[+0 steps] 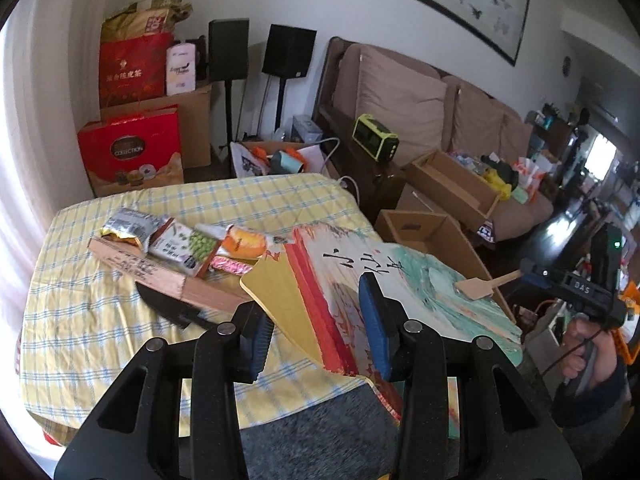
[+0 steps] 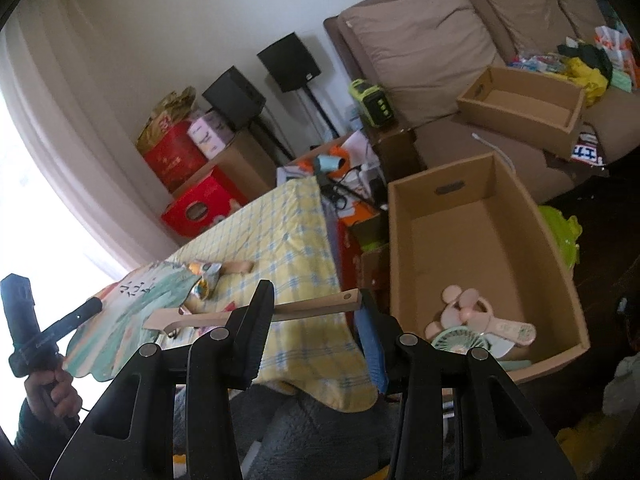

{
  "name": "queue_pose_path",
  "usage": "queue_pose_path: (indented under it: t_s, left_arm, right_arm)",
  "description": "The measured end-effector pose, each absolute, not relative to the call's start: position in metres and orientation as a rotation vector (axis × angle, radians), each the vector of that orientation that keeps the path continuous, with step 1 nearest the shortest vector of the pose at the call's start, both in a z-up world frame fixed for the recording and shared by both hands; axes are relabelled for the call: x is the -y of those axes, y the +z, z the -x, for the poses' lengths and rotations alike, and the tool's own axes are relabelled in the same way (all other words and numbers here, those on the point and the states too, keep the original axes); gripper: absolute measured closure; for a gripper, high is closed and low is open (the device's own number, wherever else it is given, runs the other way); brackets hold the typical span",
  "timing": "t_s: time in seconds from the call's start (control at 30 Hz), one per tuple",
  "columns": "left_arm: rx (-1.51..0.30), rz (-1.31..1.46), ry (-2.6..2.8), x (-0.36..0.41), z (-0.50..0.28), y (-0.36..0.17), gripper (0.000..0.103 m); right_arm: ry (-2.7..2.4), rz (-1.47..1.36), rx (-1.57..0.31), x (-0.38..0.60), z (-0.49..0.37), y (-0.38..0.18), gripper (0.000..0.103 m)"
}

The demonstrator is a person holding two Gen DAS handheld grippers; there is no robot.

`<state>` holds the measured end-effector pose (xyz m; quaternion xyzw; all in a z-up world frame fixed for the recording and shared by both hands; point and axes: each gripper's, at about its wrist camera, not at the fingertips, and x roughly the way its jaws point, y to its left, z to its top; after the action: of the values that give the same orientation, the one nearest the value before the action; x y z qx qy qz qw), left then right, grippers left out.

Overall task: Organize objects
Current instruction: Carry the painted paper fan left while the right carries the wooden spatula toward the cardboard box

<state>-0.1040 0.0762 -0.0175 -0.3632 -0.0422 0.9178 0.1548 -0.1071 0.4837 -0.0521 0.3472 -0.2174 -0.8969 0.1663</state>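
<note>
My left gripper (image 1: 320, 328) is shut on the near edge of a painted paper fan (image 1: 420, 280) with black calligraphy, held over the checked table (image 1: 120, 340); a yellow fan (image 1: 280, 296) lies under it. The fan's wooden handle (image 1: 486, 286) points right toward the right gripper's body (image 1: 592, 288). In the right wrist view my right gripper (image 2: 316, 320) is open around that wooden handle (image 2: 256, 314), with the fan (image 2: 132, 320) at left. A wooden tray (image 1: 168, 276) on the table holds snack packets (image 1: 180, 244).
An open cardboard box (image 2: 480, 240) stands right of the table and holds small hand fans (image 2: 476, 320). A second shallow box (image 2: 524, 104) lies on the brown sofa (image 2: 420, 40). Speakers (image 1: 256, 52), red gift boxes (image 1: 132, 148) and clutter line the far wall.
</note>
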Motion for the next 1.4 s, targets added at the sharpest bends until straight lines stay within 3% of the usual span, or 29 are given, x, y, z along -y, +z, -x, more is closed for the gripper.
queue_pose_path:
  t_s: [1.4]
  left_arm:
    - [-0.005, 1.024, 2.552, -0.173, 0.146, -0.014, 0.064]
  right_arm:
    - [-2.638, -0.981, 0.760, -0.563, 0.108, -0.061, 0.061]
